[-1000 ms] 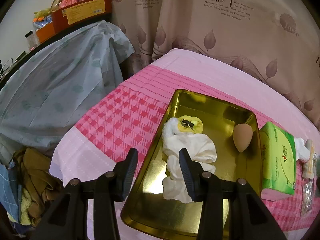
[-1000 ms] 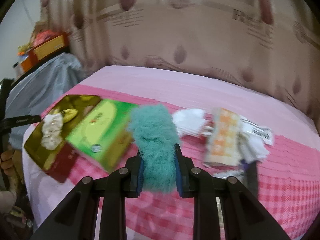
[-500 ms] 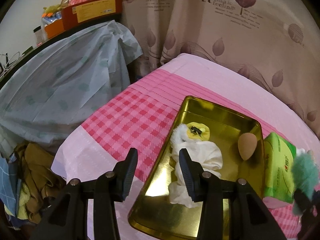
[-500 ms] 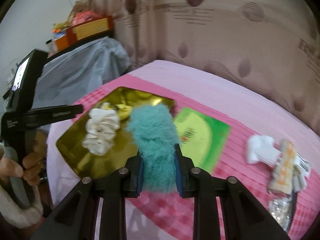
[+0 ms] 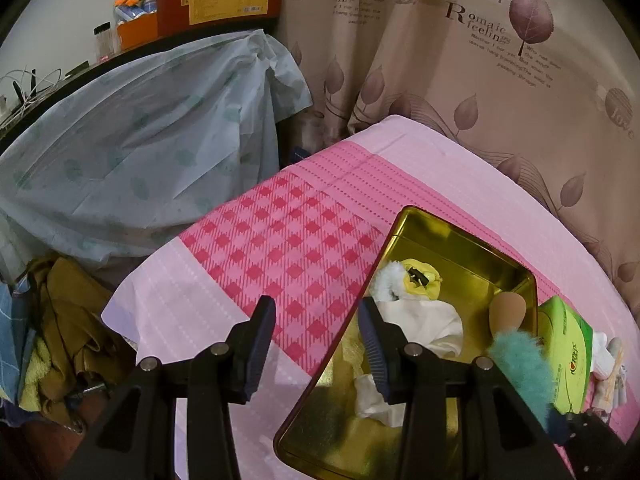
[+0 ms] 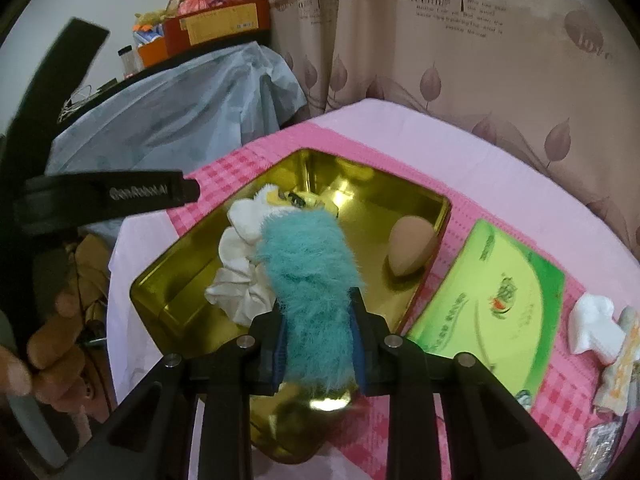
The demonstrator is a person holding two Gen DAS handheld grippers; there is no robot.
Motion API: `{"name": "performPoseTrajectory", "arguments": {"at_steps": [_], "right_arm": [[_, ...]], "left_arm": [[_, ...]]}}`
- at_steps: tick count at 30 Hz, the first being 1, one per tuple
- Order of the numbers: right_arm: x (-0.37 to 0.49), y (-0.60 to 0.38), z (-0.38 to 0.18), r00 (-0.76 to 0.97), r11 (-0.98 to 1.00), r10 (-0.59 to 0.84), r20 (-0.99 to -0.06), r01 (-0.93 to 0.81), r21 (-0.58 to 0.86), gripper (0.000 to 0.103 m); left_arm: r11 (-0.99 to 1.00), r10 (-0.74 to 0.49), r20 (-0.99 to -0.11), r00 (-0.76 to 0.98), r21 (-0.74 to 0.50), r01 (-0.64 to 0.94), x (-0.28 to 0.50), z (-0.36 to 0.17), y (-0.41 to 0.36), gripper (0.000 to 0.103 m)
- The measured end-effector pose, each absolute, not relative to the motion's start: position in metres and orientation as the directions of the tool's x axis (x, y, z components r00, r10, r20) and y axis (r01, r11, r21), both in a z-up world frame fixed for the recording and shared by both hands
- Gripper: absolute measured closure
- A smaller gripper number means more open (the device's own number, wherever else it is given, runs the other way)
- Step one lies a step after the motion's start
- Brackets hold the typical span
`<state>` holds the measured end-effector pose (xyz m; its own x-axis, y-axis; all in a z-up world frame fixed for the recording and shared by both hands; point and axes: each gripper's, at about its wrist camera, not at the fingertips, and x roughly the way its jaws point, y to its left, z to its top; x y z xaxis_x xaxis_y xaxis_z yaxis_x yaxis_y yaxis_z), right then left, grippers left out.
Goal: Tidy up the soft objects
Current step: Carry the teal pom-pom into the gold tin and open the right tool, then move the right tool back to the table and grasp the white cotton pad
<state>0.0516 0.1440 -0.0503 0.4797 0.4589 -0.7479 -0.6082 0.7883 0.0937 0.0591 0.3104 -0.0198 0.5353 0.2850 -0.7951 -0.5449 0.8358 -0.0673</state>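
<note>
Right gripper (image 6: 318,334): clamped on the teal fluffy piece (image 6: 310,276), lower centre of the frame, over the gold tray (image 6: 424,204).
Left gripper (image 5: 316,346): jaws apart, empty, at the tray's left rim.
Drop spot: bare floor between white scrunchie (image 6: 240,276) and tan sponge (image 6: 412,250).
Advice: lower first, then let go, so the fluff lands inside the rim.

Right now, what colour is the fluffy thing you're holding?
Teal fluffy thing, clearest in the right wrist view.

A teal fluffy scrunchie (image 6: 310,276) hangs over a shiny gold tray (image 6: 400,196). Inside lie a white scrunchie (image 6: 236,276) and a tan sponge (image 6: 412,248); at three o'clock sits a green tissue pack (image 6: 492,300). The cloth (image 5: 296,248) is pink, checked red.
</note>
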Motion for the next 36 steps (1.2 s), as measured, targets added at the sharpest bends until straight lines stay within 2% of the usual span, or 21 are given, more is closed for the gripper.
{"name": "performPoseTrajectory", "arguments": {"at_steps": [6,9,15,26,36], "right_arm": [[0.052,0.15,-0.062,0.45,0.781,0.464,-0.763,-0.615,0.112,0.07],[0.05,0.148,-0.063,0.449,0.778,0.475,-0.757,-0.616,0.123,0.059],[0.044,0.133,-0.049,0.477,0.786,0.496,-0.726,-0.602,0.141,0.049],[0.042,0.053,-0.019,0.585,0.856,0.448,-0.676,-0.498,0.136,0.046],[0.062,-0.088,-0.02,0.706,0.975,0.202,-0.679,-0.211,0.07,0.045]], "left_arm": [[0.836,0.285,-0.797,0.533,-0.067,-0.545,0.06,-0.02,0.31,0.059],[0.836,0.283,-0.797,0.533,-0.067,-0.544,0.06,-0.021,0.31,0.059],[0.841,0.286,-0.795,0.535,-0.06,-0.538,0.06,-0.021,0.307,0.059],[0.862,0.288,-0.791,0.54,-0.032,-0.506,0.062,-0.021,0.299,0.059],[0.875,0.29,-0.788,0.543,-0.011,-0.484,0.062,-0.021,0.292,0.059]]}}
